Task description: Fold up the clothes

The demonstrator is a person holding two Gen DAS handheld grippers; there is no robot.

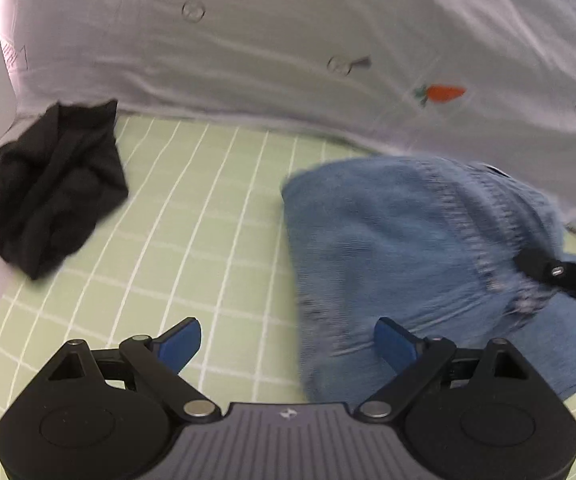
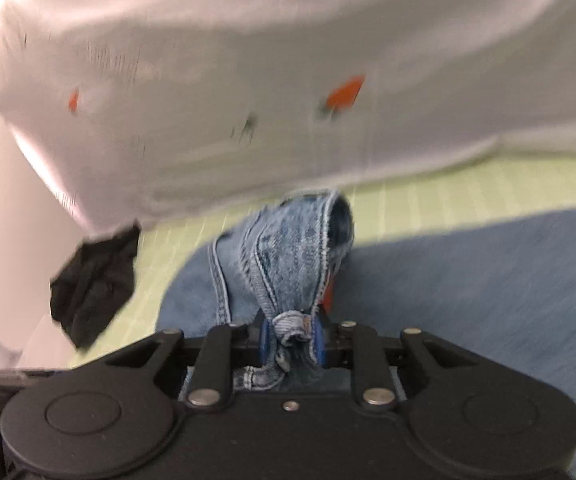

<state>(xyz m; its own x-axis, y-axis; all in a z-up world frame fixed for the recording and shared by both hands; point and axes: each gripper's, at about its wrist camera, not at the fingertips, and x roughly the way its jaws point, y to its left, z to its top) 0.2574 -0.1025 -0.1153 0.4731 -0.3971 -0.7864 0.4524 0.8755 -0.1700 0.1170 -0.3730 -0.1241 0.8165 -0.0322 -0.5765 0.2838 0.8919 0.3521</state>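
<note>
A blue denim garment [image 1: 400, 248] lies on a green checked sheet [image 1: 207, 208], bunched up on the right of the left wrist view. My left gripper [image 1: 288, 340] is open, its right finger resting at the denim's near edge and its left finger over bare sheet. In the right wrist view my right gripper [image 2: 291, 344] is shut on a bunched seam of the denim garment [image 2: 288, 256], which rises in a fold ahead of the fingers. The right gripper's black body [image 1: 568, 276] also shows at the right edge of the left wrist view, on the denim.
A crumpled black garment [image 1: 47, 184] lies at the left near the sheet's edge, also seen as the black garment [image 2: 91, 284]. A white quilt [image 1: 288, 40] with small carrot prints is heaped across the back. Bare green sheet lies between the black garment and the denim.
</note>
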